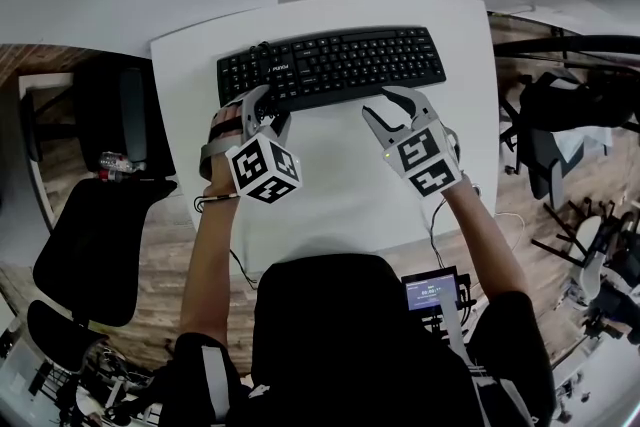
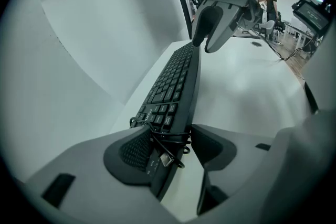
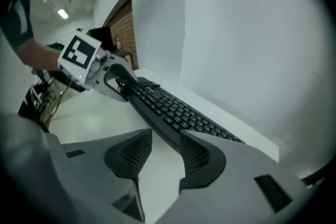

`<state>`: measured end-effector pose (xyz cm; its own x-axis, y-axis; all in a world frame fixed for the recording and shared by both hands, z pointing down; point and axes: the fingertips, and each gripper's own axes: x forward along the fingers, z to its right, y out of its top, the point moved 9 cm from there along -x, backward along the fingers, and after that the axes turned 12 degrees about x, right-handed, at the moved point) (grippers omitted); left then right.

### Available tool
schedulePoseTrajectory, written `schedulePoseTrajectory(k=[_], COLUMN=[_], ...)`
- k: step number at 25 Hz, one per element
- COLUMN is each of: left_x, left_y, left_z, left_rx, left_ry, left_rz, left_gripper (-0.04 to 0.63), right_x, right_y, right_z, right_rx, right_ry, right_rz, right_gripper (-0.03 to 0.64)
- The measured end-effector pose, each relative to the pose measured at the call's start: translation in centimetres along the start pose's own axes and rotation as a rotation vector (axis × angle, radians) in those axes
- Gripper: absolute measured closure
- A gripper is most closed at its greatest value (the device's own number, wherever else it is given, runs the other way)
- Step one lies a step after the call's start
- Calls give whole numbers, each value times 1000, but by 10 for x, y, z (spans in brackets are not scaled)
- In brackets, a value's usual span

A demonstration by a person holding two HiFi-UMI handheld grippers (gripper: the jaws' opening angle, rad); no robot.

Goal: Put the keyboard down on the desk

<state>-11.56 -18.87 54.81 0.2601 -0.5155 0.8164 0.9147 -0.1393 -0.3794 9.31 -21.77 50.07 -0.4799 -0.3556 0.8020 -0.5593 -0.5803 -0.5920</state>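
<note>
Find the keyboard [image 1: 335, 65] along the far edge of the desk [image 1: 330, 175], laid lengthwise left to right and seemingly flat or nearly so. Note the left gripper [image 1: 265, 107] pinching its left end by the coiled cable [image 2: 170, 139], and the right gripper [image 1: 382, 103] spread wide on nothing, one finger just beside the near edge toward the right end. Expect the setting-down to hinge on the left side alone.

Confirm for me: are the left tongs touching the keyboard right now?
Touching. The left gripper view shows the keyboard's end wedged between the left tongs, pressed from both sides.
</note>
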Motion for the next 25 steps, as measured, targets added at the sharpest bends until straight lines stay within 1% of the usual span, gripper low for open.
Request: schedulePoseTrajectory(k=[2, 7, 11, 14, 16, 18, 21, 25], left_x=[0, 1, 0, 0, -3, -3, 3, 9], left_y=[0, 0, 2, 0, 2, 1, -4, -8], left_z=[0, 2, 2, 2, -1, -3, -4, -6], left_rx=[2, 3, -3, 0, -6, -5, 16, 28], left_ry=[-1, -4, -3, -4, 0, 3, 3, 6], left_rz=[2, 4, 7, 14, 1, -9, -9, -9], left_gripper=[348, 348, 348, 348, 348, 348, 348, 348], right_x=[2, 17, 29, 36, 39, 42, 47, 51], right_y=[-1, -9, -15, -15, -15, -14, -11, -10], right_z=[-6, -15, -17, -15, -15, -15, -15, -14], right_rx=[-119, -328, -441, -483, -494, -497, -499, -488], right_ry=[-36, -115, -157, -189, -193, -182, -170, -181], right_rz=[-20, -47, -72, -64, -68, -78, -88, -75], right_gripper=[446, 425, 423, 425, 442, 447, 448, 448])
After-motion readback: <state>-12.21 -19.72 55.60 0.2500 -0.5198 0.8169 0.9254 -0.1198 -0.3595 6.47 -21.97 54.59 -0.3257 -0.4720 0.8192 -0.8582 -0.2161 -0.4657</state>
